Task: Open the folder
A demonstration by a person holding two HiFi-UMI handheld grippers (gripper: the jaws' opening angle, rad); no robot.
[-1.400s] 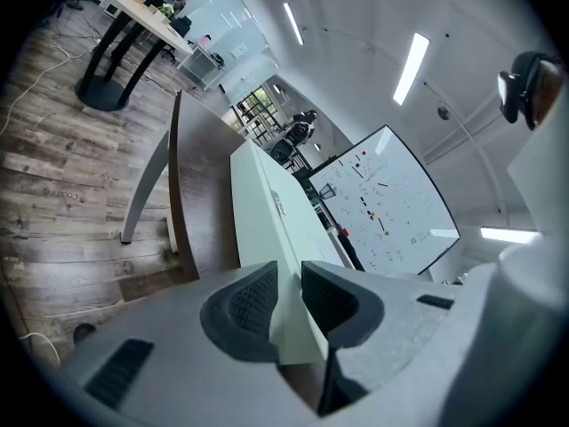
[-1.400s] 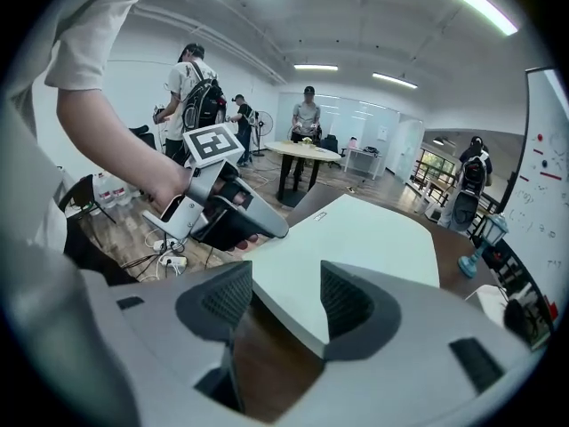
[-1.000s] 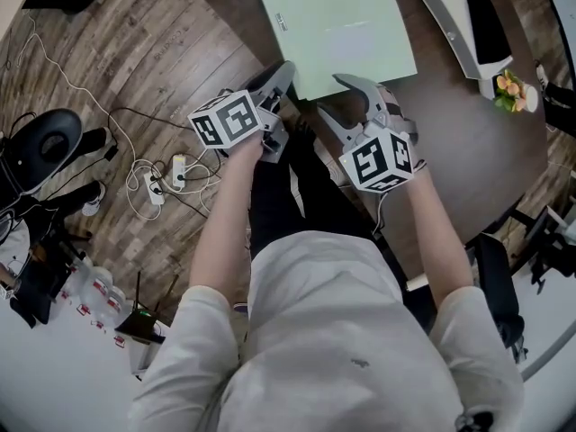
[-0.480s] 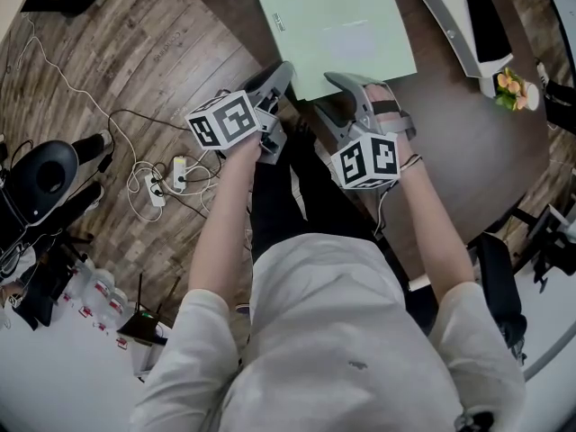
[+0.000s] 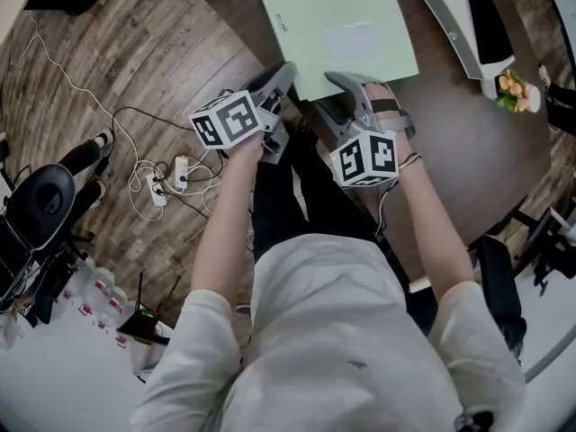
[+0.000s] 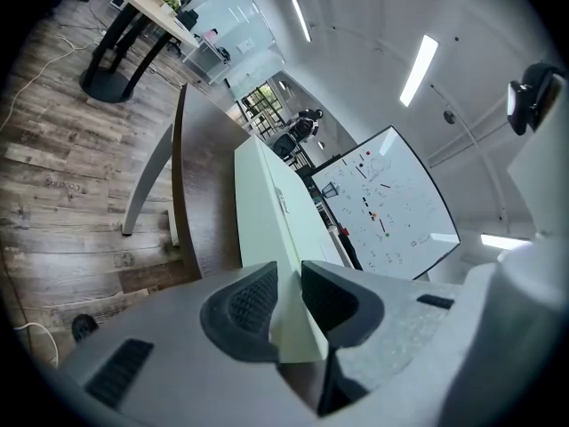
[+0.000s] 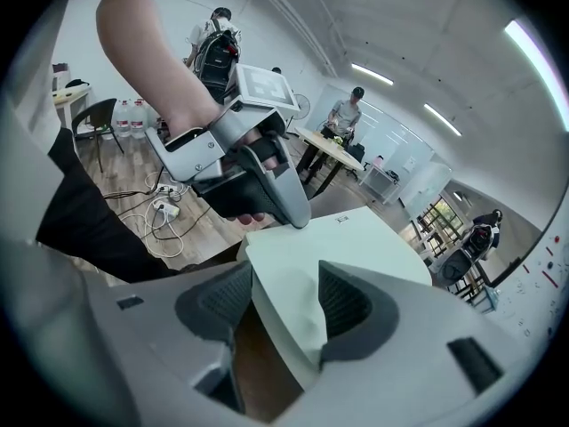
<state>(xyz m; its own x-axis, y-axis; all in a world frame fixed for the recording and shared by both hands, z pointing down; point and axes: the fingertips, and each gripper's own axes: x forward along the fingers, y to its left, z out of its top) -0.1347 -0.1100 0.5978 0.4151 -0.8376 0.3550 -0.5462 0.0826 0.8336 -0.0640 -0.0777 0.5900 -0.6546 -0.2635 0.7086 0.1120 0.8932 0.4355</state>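
Observation:
A pale green folder (image 5: 333,21) lies flat on the dark brown table (image 5: 468,142), its near corners at the table's edge. My left gripper (image 5: 286,77) is at the folder's near left corner. In the left gripper view the folder's edge (image 6: 267,203) runs into the narrow gap of that gripper (image 6: 289,285); its jaws are opening slightly but the pads still touch the folder. My right gripper (image 5: 328,95) is at the near edge, one finger over the cover. In the right gripper view the folder's corner (image 7: 356,238) sits between the wider-set jaws of that gripper (image 7: 286,296), unpinched.
A white tray (image 5: 445,12) with a black object stands at the table's far right, with small flowers (image 5: 510,88) beside it. A power strip and cables (image 5: 166,178) lie on the wooden floor at left, near a black chair (image 5: 40,196). People stand in the room's background.
My right gripper has shifted a little to the left and rolled, so its upper finger now lies over the folder's near edge. The left gripper has stayed put. The black chair has slid nearer.

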